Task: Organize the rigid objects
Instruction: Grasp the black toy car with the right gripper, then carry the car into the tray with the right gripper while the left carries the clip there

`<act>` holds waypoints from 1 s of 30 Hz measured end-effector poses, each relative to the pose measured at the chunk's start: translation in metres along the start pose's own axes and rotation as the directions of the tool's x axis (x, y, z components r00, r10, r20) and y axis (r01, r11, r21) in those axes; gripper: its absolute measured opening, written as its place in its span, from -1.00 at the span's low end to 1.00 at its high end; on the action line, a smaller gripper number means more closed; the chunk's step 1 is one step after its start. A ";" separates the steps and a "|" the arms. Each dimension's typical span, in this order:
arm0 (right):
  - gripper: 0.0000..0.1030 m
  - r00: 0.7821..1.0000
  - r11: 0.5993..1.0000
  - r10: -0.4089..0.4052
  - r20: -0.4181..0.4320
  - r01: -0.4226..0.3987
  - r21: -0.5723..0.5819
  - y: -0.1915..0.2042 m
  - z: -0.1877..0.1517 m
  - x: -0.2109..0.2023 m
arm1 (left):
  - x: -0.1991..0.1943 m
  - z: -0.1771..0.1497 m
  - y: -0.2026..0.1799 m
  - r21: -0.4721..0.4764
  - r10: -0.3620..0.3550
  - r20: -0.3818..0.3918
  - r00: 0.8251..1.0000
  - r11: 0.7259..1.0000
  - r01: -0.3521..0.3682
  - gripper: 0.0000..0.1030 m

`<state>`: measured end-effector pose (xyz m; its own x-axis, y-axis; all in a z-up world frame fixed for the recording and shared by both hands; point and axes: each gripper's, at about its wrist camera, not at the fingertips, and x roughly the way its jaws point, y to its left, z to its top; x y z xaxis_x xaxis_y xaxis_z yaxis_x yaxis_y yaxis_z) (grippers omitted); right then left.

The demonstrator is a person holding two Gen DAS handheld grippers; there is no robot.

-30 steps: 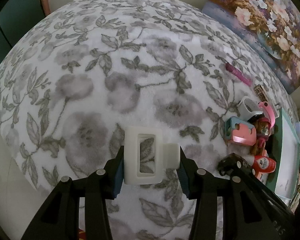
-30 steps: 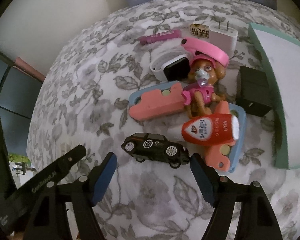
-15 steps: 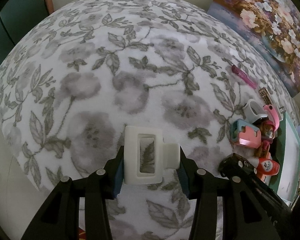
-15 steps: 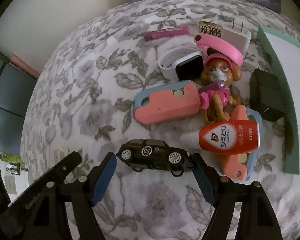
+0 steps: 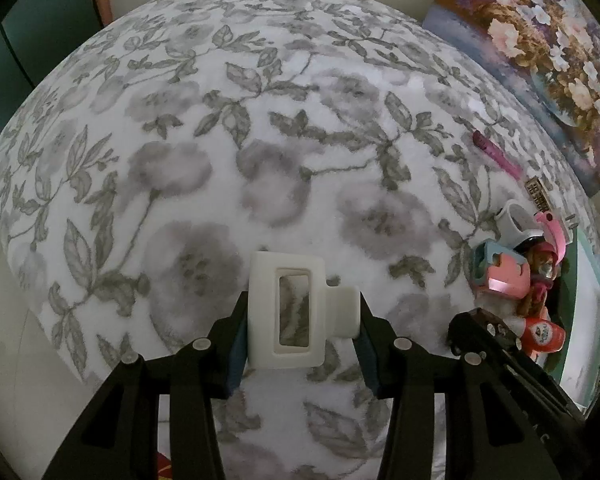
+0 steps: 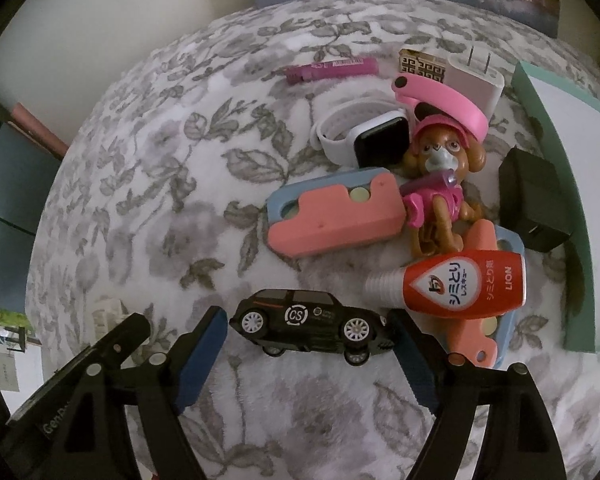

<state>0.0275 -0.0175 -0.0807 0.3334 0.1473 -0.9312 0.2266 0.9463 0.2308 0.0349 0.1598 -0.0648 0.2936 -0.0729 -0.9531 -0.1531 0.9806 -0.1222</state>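
Jaws of the left gripper (image 5: 300, 330) clamp a white plastic block (image 5: 288, 314) above the floral blanket (image 5: 260, 140); the right gripper (image 6: 306, 348) is opening around a black toy car (image 6: 312, 326), seemingly not pressing it, beside the red bottle (image 6: 460, 288)

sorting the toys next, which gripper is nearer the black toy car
Right. The right gripper straddles the black toy car, jaws opening, pads not pressing it. The left gripper sits off to the side, clamping a white plastic piece.
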 end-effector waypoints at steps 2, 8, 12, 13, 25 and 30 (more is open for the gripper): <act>0.53 1.000 1.000 -0.008 0.002 0.008 -0.005 -0.001 0.000 -0.001 | 0.000 -0.001 0.000 -0.001 0.005 -0.003 1.000 1.000 -0.005 -0.06; 0.51 1.000 1.000 0.015 -0.002 -0.015 -0.004 -0.007 -0.002 -0.005 | -0.001 -0.003 0.000 -0.002 0.028 -0.004 1.000 1.000 -0.028 -0.06; 0.51 0.998 0.998 0.065 0.013 -0.065 0.023 -0.013 -0.002 -0.021 | -0.009 -0.003 -0.002 -0.001 0.039 0.014 0.999 0.999 -0.039 -0.06; 0.51 0.997 0.996 0.079 0.018 -0.079 0.028 -0.015 -0.002 -0.025 | -0.012 -0.002 -0.002 0.001 0.039 0.021 0.999 0.999 -0.039 -0.06; 0.51 0.969 0.988 0.146 0.199 -0.154 0.024 -0.038 0.018 -0.102 | -0.061 0.007 -0.051 0.104 0.015 0.101 0.995 0.994 -0.026 -0.06; 0.51 0.960 0.995 0.066 0.270 -0.083 0.052 -0.074 0.034 -0.128 | -0.081 0.015 -0.093 0.163 -0.026 0.112 0.993 0.987 0.008 -0.06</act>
<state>-0.0008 -0.1167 0.0311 0.5827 0.1258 -0.8029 0.2451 0.9147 0.3212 0.0395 0.0776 0.0283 0.4010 -0.0777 -0.9128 0.0055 0.9966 -0.0824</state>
